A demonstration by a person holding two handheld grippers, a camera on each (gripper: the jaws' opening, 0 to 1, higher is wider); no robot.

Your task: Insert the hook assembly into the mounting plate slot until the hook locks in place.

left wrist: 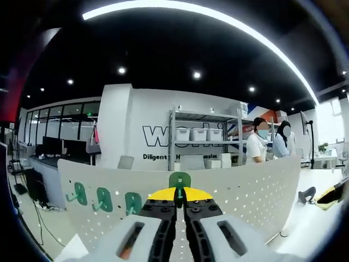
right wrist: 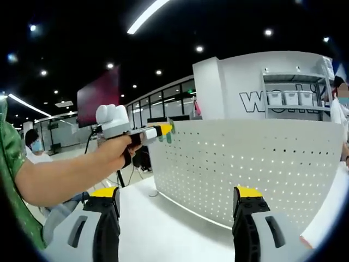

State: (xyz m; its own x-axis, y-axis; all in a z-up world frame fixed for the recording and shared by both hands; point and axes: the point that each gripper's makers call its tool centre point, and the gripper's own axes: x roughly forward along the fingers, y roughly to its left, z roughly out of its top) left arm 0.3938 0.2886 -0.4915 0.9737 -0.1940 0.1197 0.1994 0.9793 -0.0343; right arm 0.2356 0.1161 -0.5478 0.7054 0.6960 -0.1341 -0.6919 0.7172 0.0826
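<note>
A: Quick pass. In the left gripper view our left gripper (left wrist: 180,203) has its jaws pinched nearly together on the green hook (left wrist: 180,183), stem nipped between the yellow tips, round head poking up above them.

B: Agreed. The hook sits right at the top edge of the white pegboard (left wrist: 240,188), our mounting plate. Three more green hooks (left wrist: 103,200) already hang on the board, far left of ours.

A: In the right gripper view the left gripper (right wrist: 163,131) comes in from the left, held in the person's hand (right wrist: 117,153), green tip touching or just shy of the pegboard's (right wrist: 251,169) top left corner. We can't tell which.

B: Our right gripper (right wrist: 180,207) stands wide apart, holding nothing, low and near over the white counter (right wrist: 158,224), well apart from the board.

A: Step, as we judge it: hook is being lined up with a slot, not locked yet.

B: Risks. The grip is on a thin stem only, so a push at an angle could twist the hook in the jaws or pop it out. Being this close to the edge, we might miss the slot and slide off the top.

A: Also the board looks free-standing and nothing braces it, so a hard push could tip or shove it.

B: People (left wrist: 267,143) stand far behind, not a concern.
</note>
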